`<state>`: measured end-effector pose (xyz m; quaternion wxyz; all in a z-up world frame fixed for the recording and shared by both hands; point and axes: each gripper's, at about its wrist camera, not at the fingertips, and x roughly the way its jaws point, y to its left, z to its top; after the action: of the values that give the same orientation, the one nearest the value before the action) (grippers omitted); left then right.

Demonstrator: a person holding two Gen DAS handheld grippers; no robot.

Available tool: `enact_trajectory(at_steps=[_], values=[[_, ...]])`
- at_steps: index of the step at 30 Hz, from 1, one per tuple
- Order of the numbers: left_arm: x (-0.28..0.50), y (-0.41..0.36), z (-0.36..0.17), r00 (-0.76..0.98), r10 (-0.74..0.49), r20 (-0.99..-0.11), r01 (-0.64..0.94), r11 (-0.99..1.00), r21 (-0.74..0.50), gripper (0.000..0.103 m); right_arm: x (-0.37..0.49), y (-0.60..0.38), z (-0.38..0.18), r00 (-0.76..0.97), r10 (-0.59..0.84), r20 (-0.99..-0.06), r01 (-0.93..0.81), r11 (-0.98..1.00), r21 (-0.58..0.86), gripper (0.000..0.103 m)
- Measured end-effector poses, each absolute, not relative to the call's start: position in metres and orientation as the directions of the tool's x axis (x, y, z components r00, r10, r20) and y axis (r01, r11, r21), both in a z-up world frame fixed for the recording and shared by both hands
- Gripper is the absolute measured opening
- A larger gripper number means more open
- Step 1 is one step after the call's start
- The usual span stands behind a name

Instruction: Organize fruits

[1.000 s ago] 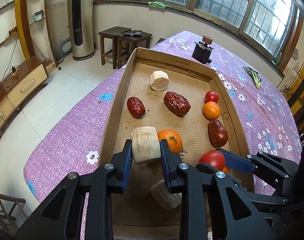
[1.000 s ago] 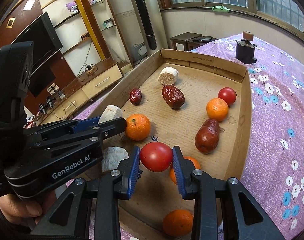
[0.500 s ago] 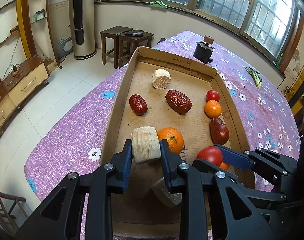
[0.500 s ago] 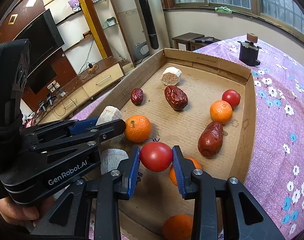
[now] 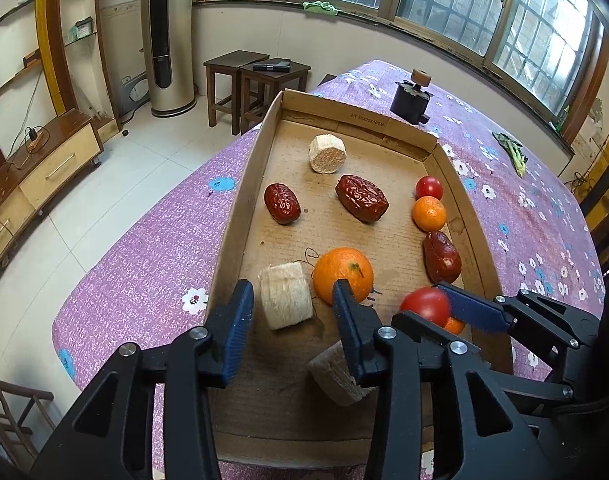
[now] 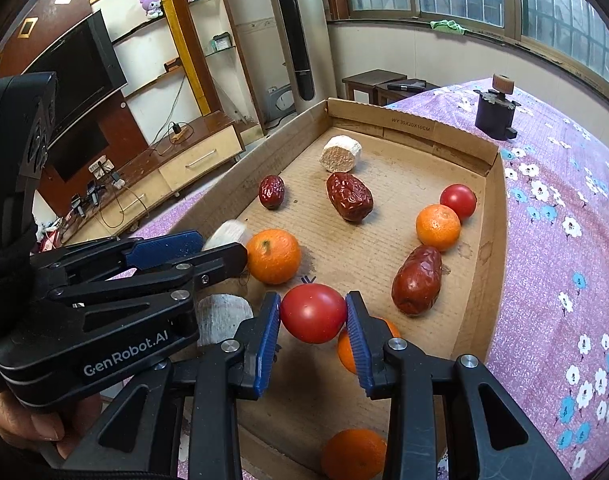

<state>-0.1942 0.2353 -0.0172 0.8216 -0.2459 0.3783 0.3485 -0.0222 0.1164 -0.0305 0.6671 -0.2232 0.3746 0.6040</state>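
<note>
A shallow cardboard box (image 5: 240, 216) sat on a table covered with a purple flowered cloth (image 5: 152, 256). Everything counted below lay inside that box.

Three pale, fibrous, cylinder-shaped chunks were visible: one near the far wall (image 5: 327, 154), one between the left gripper's fingers (image 5: 285, 295), and one partly hidden under that gripper (image 5: 334, 376). Three wrinkled dark-red dates: a small one on the left (image 5: 282, 203), a large one in the middle (image 5: 361, 198), and one by the right wall (image 5: 441, 257). Two tomatoes, smooth and glossy red: one near the far right corner (image 6: 458, 201), one in the right gripper (image 6: 313, 313). Four oranges: a large one in the middle (image 6: 273, 255), one beside the far tomato (image 6: 438, 227), one half hidden behind the right gripper's finger (image 6: 346, 350), and one at the near edge (image 6: 353, 455).

The left gripper (image 5: 290, 314) had just been opening; its blue-padded jaws stood apart with clear gaps to either side of the chunk, which rested on the box floor next to the large orange. The right gripper (image 6: 313, 330) was clamped on the near tomato, both pads pressing its sides.

Outside the box, a small dark device (image 5: 411, 97) with a wooden knob stood on the cloth beyond the far wall.
</note>
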Motion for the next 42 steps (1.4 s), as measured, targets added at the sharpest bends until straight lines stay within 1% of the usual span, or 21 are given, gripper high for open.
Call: enact_trajectory(at_steps=[2, 8, 12, 16, 18, 20, 21, 23, 27, 31, 33, 35, 37, 42], values=[[-0.195, 0.234, -0.016, 0.474, 0.386, -0.791, -0.758, 0.636, -0.144, 0.041, -0.022, 0.114, -0.029, -0.012, 0.643, -0.766, -0.972, 0.173, 0.161, 0.041], [-0.200, 0.228, -0.010, 0.478, 0.398, -0.783, -0.757, 0.639, -0.137, 0.048, -0.021, 0.108, -0.027, -0.013, 0.645, -0.764, -0.971, 0.174, 0.164, 0.043], [-0.206, 0.224, -0.006, 0.480, 0.402, -0.780, -0.757, 0.639, -0.136, 0.048, -0.019, 0.102, -0.025, -0.032, 0.648, -0.761, -0.970, 0.163, 0.180, 0.044], [-0.213, 0.216, -0.002, 0.481, 0.407, -0.777, -0.755, 0.642, -0.132, 0.048, -0.020, 0.092, -0.022, -0.040, 0.654, -0.756, -0.975, 0.139, 0.172, 0.050], [-0.217, 0.211, -0.001, 0.482, 0.408, -0.775, -0.753, 0.645, -0.128, 0.048, -0.020, 0.088, -0.021, -0.047, 0.657, -0.753, -0.978, 0.124, 0.169, 0.051], [-0.221, 0.206, -0.001, 0.481, 0.410, -0.775, -0.751, 0.649, -0.123, 0.056, -0.019, 0.082, -0.019, -0.043, 0.662, -0.749, -0.983, 0.106, 0.151, 0.051], [-0.222, 0.203, -0.001, 0.482, 0.412, -0.774, -0.750, 0.650, -0.120, 0.057, -0.019, 0.079, -0.018, -0.043, 0.664, -0.747, -0.984, 0.100, 0.145, 0.052], [-0.225, 0.197, 0.000, 0.482, 0.412, -0.773, -0.747, 0.655, -0.116, 0.058, -0.019, 0.073, -0.017, -0.043, 0.668, -0.743, -0.987, 0.084, 0.133, 0.055], [-0.227, 0.183, 0.000, 0.487, 0.406, -0.773, -0.729, 0.677, -0.104, 0.058, -0.017, 0.062, -0.015, -0.059, 0.674, -0.736, -0.992, 0.044, 0.119, 0.057], [-0.226, 0.173, -0.002, 0.487, 0.397, -0.778, -0.714, 0.694, -0.093, 0.058, -0.016, 0.052, -0.011, -0.079, 0.685, -0.724, -0.994, 0.004, 0.111, 0.064], [-0.226, 0.167, -0.001, 0.484, 0.412, -0.772, -0.711, 0.699, -0.073, 0.060, -0.016, 0.047, -0.008, -0.082, 0.691, -0.718, -0.995, -0.015, 0.100, 0.067], [-0.229, 0.164, 0.001, 0.487, 0.416, -0.768, -0.710, 0.701, -0.071, 0.067, -0.015, 0.042, -0.004, -0.083, 0.698, -0.711, -0.996, -0.030, 0.087, 0.072], [-0.231, 0.161, 0.003, 0.486, 0.424, -0.764, -0.712, 0.700, -0.065, 0.072, -0.014, 0.039, -0.002, -0.084, 0.704, -0.705, -0.996, -0.038, 0.080, 0.073], [-0.235, 0.156, 0.007, 0.484, 0.443, -0.754, -0.715, 0.697, -0.049, 0.072, -0.009, 0.033, 0.003, -0.101, 0.708, -0.699, -0.995, -0.070, 0.073, 0.077]])
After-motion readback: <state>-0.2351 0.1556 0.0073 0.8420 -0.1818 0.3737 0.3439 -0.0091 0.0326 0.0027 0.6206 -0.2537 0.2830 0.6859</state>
